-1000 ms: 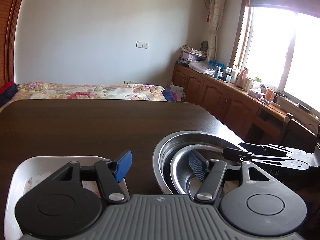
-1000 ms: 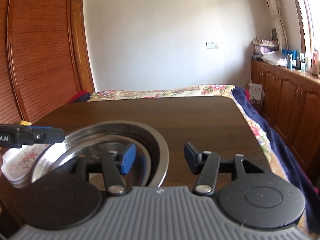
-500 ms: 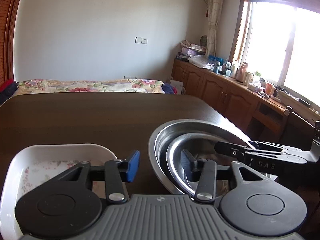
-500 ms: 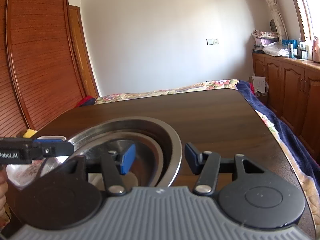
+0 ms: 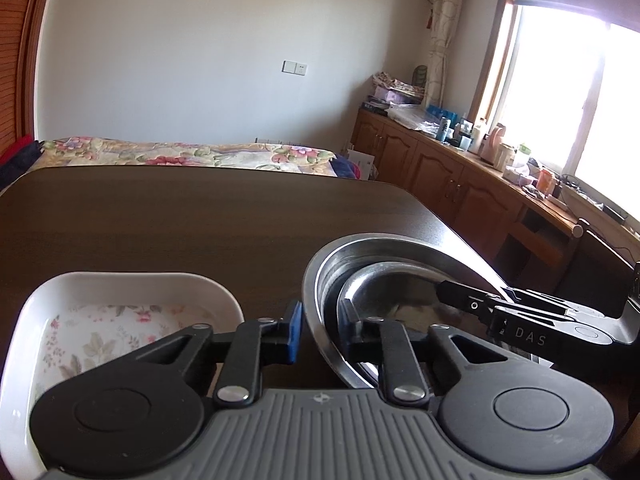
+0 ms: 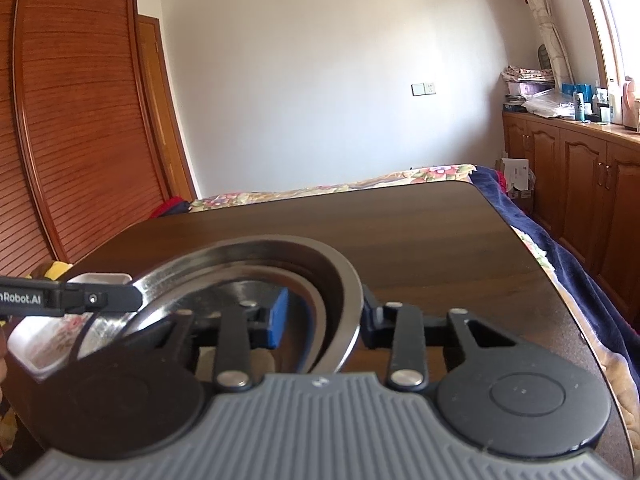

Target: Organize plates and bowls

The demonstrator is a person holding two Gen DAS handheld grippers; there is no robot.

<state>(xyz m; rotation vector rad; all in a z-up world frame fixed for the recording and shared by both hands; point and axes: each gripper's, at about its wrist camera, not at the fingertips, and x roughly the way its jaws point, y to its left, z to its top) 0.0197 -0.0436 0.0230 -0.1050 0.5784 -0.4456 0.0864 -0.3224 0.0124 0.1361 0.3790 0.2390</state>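
Observation:
Two steel bowls are nested: a large one holds a smaller one. They are at the near right of the dark wooden table. My left gripper is shut across their left rims, blue pad outside, other finger inside. My right gripper is closed down on the opposite rims, blue pad inside. One of the left gripper's fingers shows across the bowls. A white floral dish sits just left of the bowls.
The table's right edge runs close beside the bowls, with a blue blanket below it. A bed with a floral cover lies past the far edge. Wooden cabinets with clutter line the window wall, and a slatted wardrobe stands left.
Both grippers' fingers have narrowed from wide open onto the bowls' rims. Both cameras have tipped so the table's far edge sits higher in view.

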